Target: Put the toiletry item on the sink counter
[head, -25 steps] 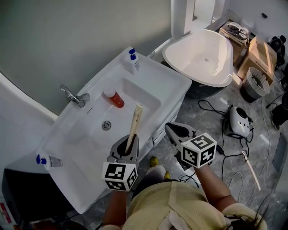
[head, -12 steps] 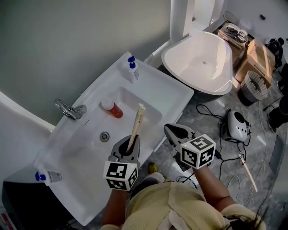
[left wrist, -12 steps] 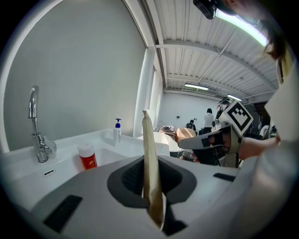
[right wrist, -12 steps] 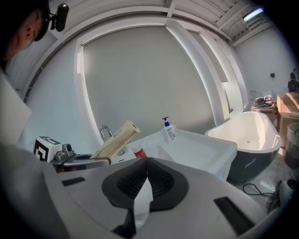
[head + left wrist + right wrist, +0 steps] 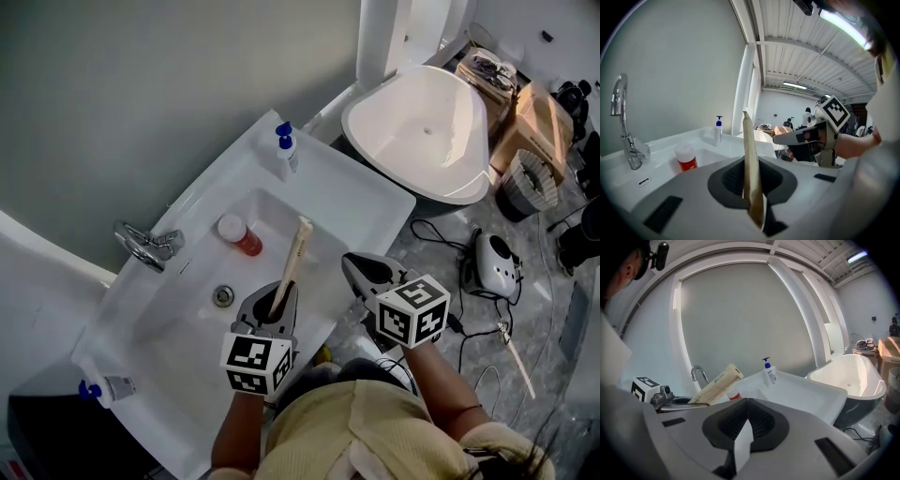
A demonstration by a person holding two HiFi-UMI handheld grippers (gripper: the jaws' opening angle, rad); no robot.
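Since 1 second ago the left tongs [image 5: 278, 305] have carried the paper-wrapped pack [image 5: 293, 261] a little farther over the basin [image 5: 192, 314], and its far tip now lies level with the white cap of the red bottle [image 5: 239, 234]. Small dark print runs along the tan wrapper in the right gripper view, too fine to read. The label on the blue-topped pump bottle [image 5: 286, 148], at the back corner of the white bench [image 5: 361, 202], is likewise unreadable. Each of the 2 marker cubes shows black-and-white squares only.

Left tongs are clenched on the pack's lower end. The pack juts out of them, slanted away toward the back right, above the basin and touching nothing else. Right tongs [image 5: 361, 267] are pressed together with nothing between them, held just off the bench's front right edge, above the floor. A tap [image 5: 141, 246] stands at the back of the bench, and a blue-capped tube [image 5: 108, 387] lies at its left end.
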